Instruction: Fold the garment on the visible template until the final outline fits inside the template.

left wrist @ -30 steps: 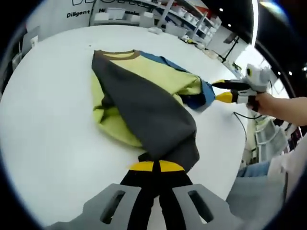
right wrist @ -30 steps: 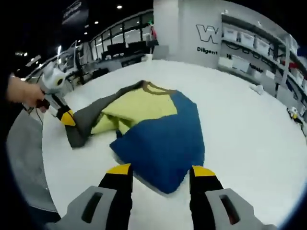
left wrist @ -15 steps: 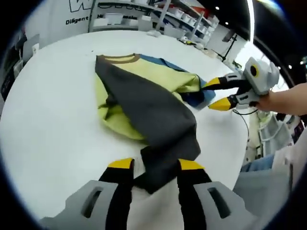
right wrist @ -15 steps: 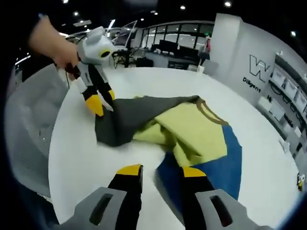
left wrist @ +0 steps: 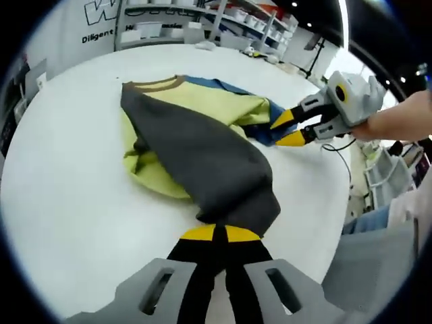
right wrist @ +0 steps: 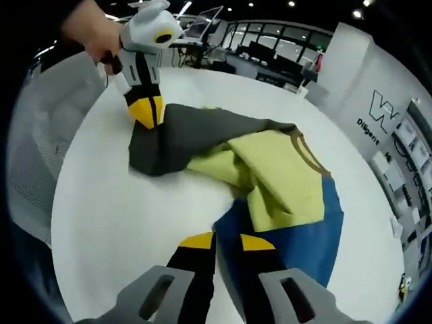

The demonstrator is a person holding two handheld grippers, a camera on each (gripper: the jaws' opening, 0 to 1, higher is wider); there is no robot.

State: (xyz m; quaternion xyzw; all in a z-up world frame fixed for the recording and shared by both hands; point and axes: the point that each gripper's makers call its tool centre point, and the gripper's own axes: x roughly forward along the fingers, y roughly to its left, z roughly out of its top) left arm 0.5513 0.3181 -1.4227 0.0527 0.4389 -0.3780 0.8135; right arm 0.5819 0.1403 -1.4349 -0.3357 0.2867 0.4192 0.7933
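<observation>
The garment [left wrist: 202, 145], a shirt with a yellow-green body, one dark grey sleeve, one blue sleeve and a brown collar, lies partly folded on the round white table [left wrist: 61, 202]. In the left gripper view, the left gripper [left wrist: 216, 233] has its yellow-tipped jaws pressed together on the end of the grey sleeve [left wrist: 209, 165], which runs straight ahead of the claw and up across the yellow-green body toward the collar. Ahead and to the right of this claw, the right gripper [left wrist: 287, 128] comes in from the right, held by a hand [left wrist: 398, 121], its tips at the blue sleeve's edge. In the right gripper view, the right gripper [right wrist: 216, 239] has its jaws drawn close with a narrow gap, and the edge of the blue sleeve [right wrist: 297, 236] sits between them, so it is pinching that cloth. The blue cloth spreads ahead and to the right of this claw, the crumpled yellow-green body lies just beyond it, and the left gripper [right wrist: 145, 111] stands farther ahead to the left, clamped on the grey sleeve.
</observation>
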